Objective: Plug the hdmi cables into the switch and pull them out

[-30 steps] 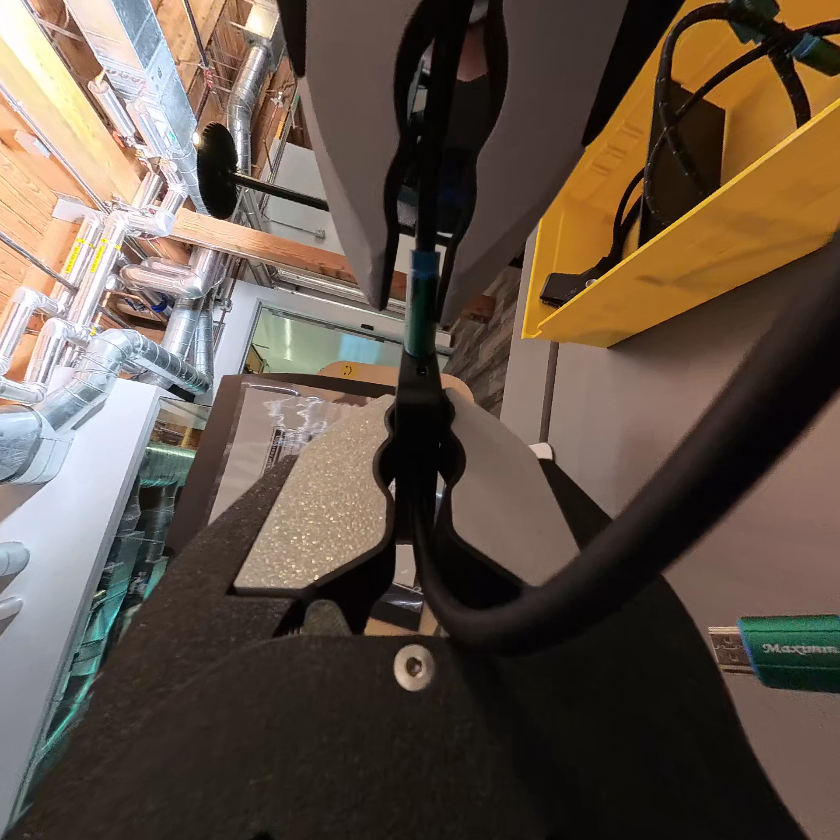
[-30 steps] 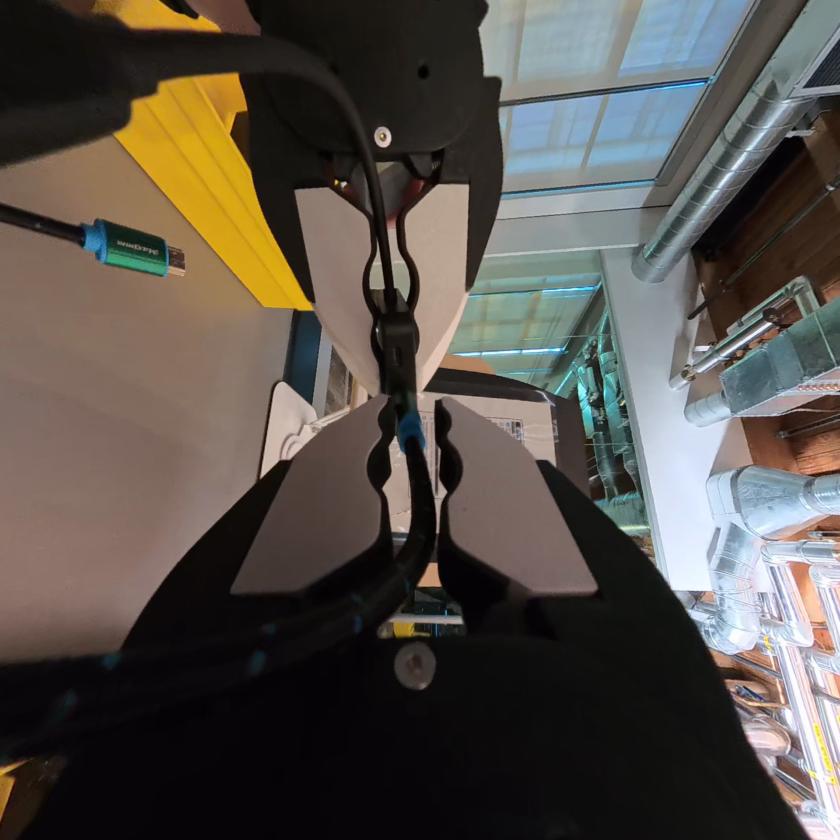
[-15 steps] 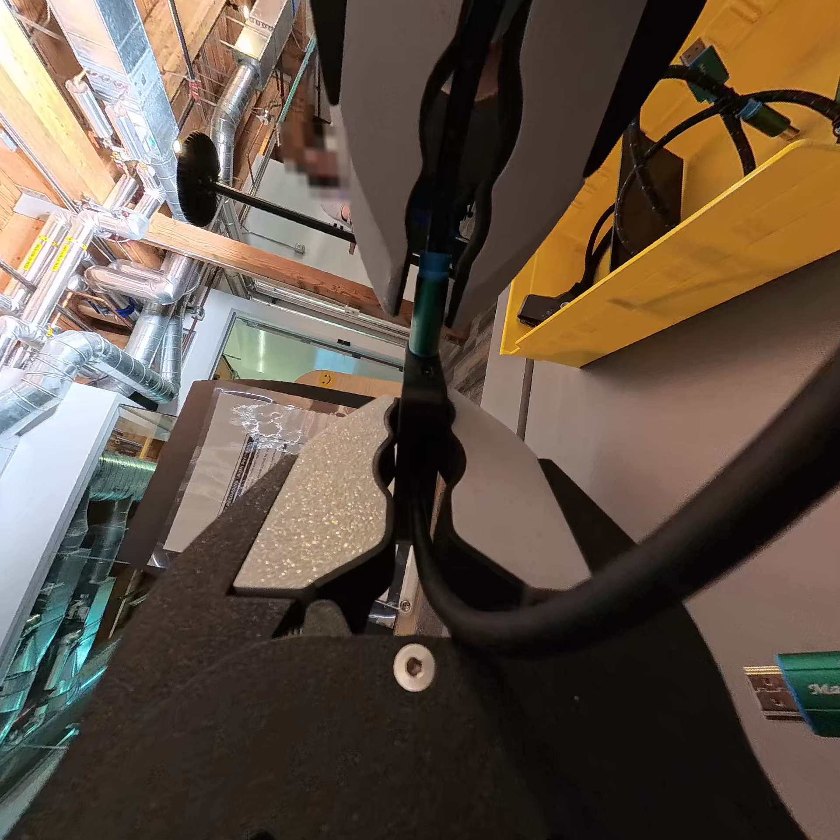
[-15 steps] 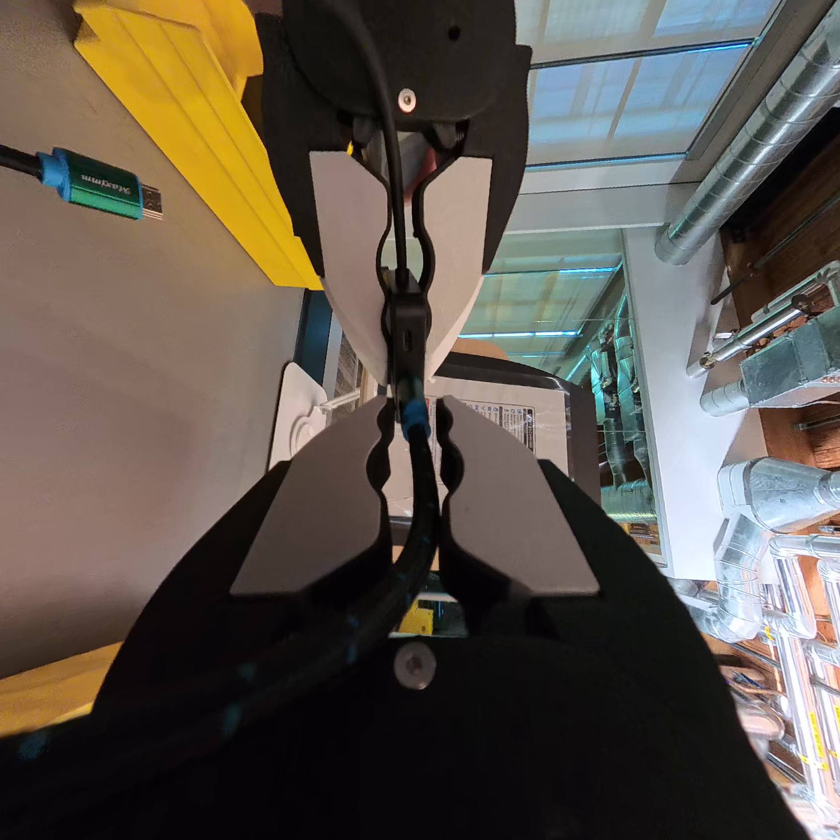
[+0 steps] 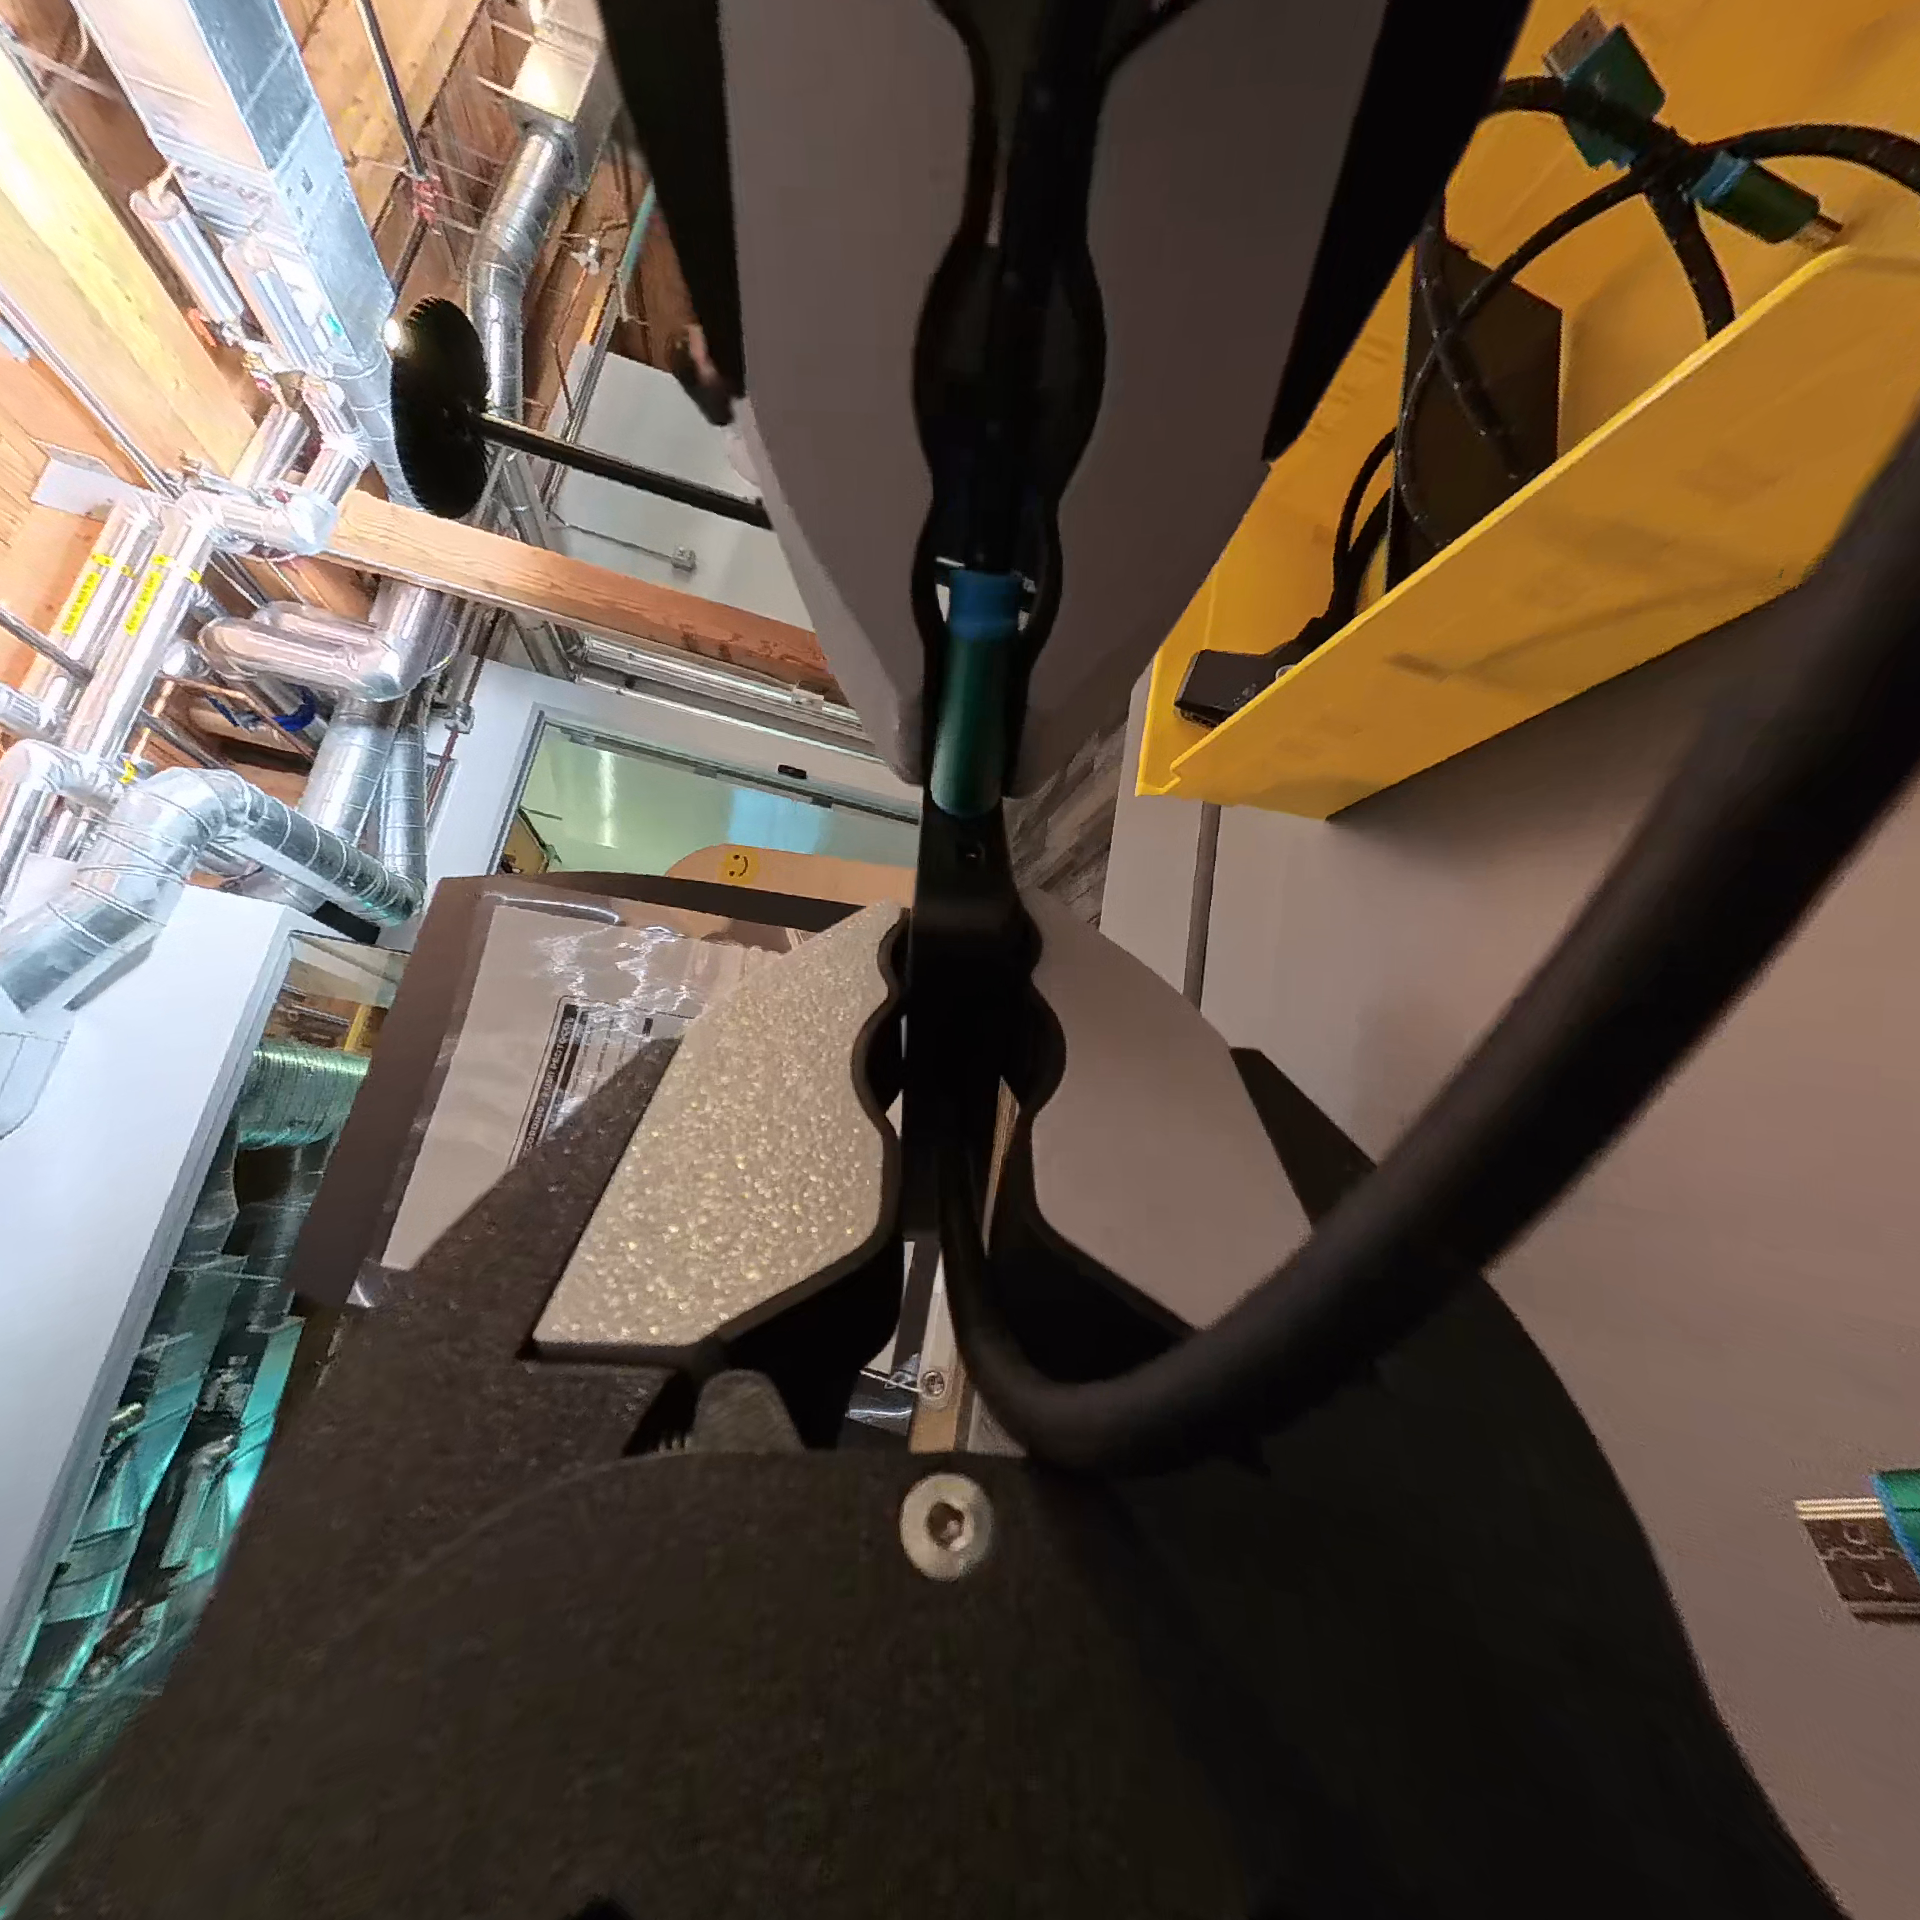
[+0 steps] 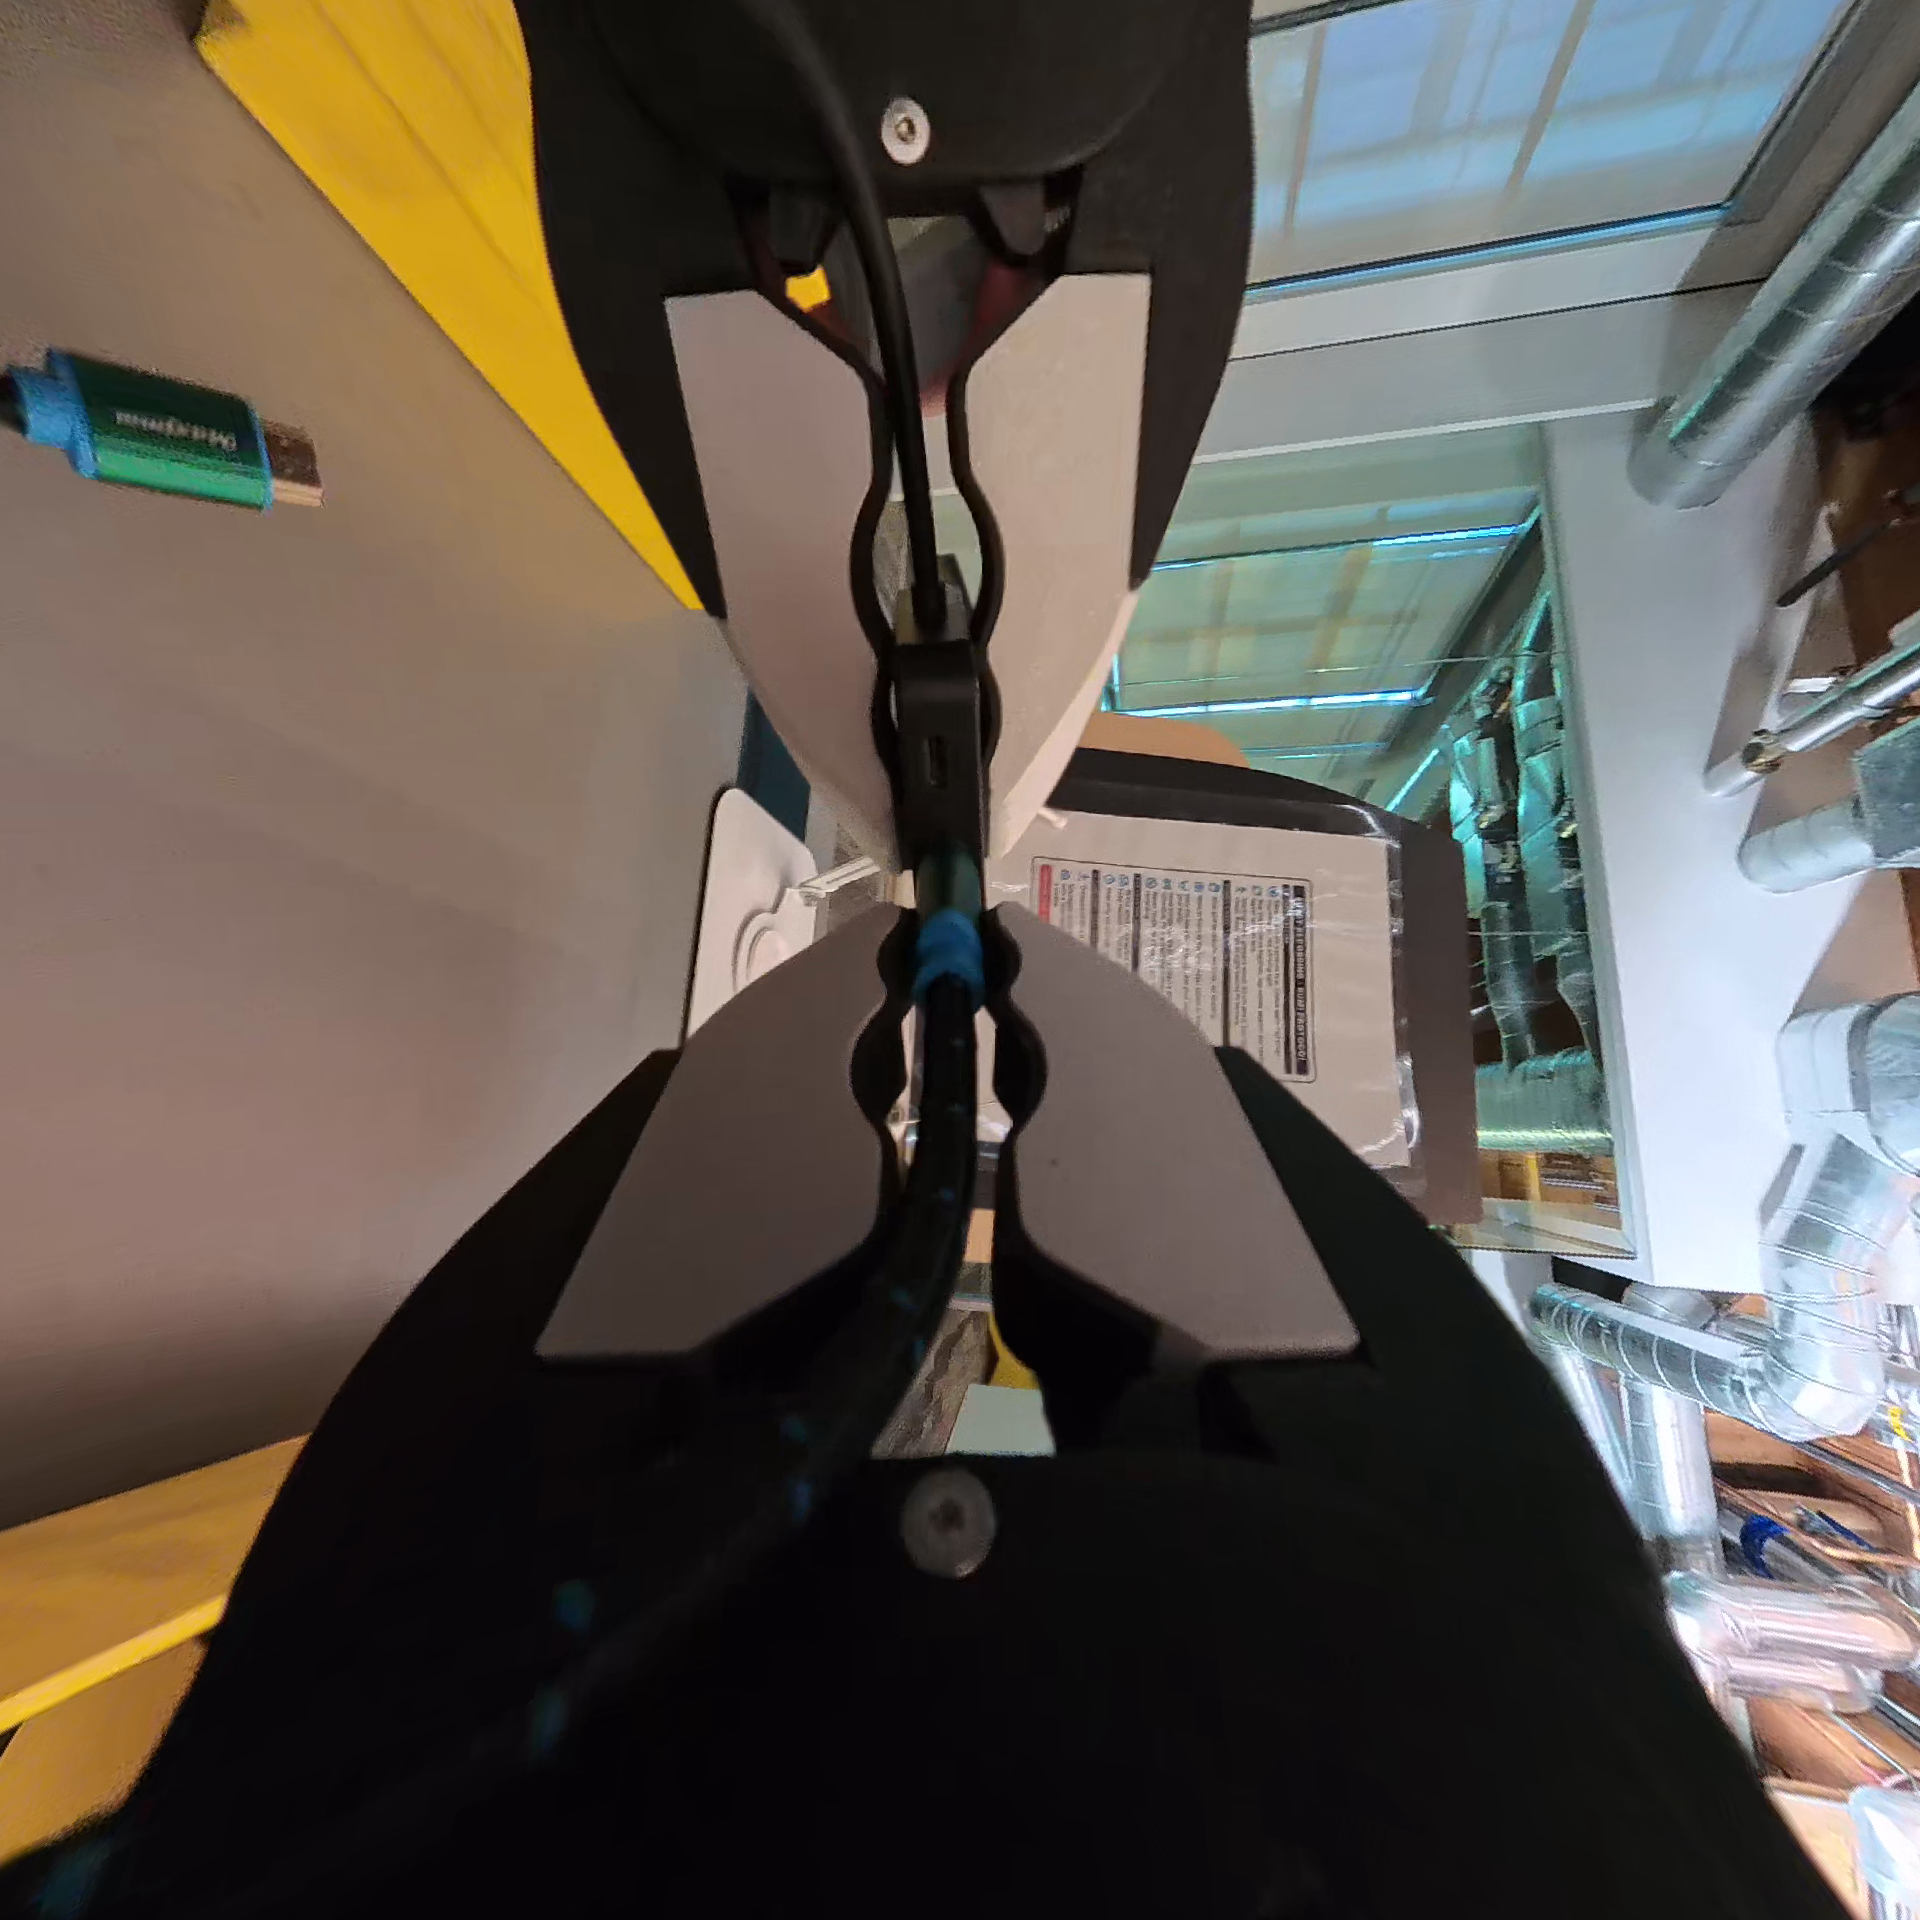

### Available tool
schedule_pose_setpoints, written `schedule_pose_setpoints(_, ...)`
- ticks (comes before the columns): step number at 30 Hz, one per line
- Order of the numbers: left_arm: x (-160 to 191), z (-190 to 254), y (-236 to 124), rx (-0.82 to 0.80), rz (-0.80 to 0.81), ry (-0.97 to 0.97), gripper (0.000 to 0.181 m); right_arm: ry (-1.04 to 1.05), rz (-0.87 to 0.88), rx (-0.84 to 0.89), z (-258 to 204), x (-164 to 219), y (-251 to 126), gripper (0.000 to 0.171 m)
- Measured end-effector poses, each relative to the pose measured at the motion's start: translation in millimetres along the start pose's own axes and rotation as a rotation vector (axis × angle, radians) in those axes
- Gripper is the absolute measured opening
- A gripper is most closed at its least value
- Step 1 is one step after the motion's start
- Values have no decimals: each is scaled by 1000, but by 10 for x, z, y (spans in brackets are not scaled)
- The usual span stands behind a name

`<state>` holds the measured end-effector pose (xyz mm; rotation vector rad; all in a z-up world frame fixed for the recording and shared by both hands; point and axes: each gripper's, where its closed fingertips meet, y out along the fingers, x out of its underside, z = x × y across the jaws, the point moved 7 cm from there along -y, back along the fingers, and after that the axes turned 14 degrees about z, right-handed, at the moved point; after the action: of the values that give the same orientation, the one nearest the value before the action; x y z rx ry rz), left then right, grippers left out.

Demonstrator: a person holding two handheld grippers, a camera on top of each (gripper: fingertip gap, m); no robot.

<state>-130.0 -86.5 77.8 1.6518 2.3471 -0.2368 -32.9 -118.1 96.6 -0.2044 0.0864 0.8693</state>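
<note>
The black switch (image 5: 961,935) sits edge-on between the 2 claws, which face each other tip to tip. The left gripper (image 5: 961,1029) is clamped on its near end, the wavy inner edges of both fingers pressed against its slim body. From the switch's far end a green HDMI plug (image 5: 961,717) with a blue collar sticks straight out, seated in the port, and the right gripper (image 6: 948,966) is closed around that plug just at the blue collar, its fingers (image 6: 1122,1174) pinching from both sides. The plug's braided black cable (image 6: 935,1195) runs back through the right claw's throat and off below its body. The switch's own smooth black lead (image 5: 1558,1039) loops out behind the left claw's fingers and sweeps up to that claw's right. Farther to the right of the left claw, a second green plug (image 6: 171,436) lies loose on the grey tabletop (image 6: 364,831), well apart from both claws. Beyond it, a yellow bin (image 5: 1558,582) on the same surface holds more cables and a black box.
</note>
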Motion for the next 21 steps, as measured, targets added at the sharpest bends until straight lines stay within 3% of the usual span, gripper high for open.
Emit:
schedule_pose_setpoints(12,73,-51,-33,-31,-42,-4,14,49,29,47,35,27,17,18)
schedule_pose_setpoints(14,96,-110,-52,-83,-67,11,14,186,28,88,117,139,-37,21)
schedule_pose_setpoints(17,154,-208,-89,-171,-114,20,14,571,116,174,298,382,-171,23)
schedule_pose_setpoints(20,242,-252,-109,-219,-187,72,14,902,100,355,516,697,-389,24)
schedule_pose_setpoints(21,268,-242,-104,-215,-207,94,14,1026,165,425,609,716,-484,24)
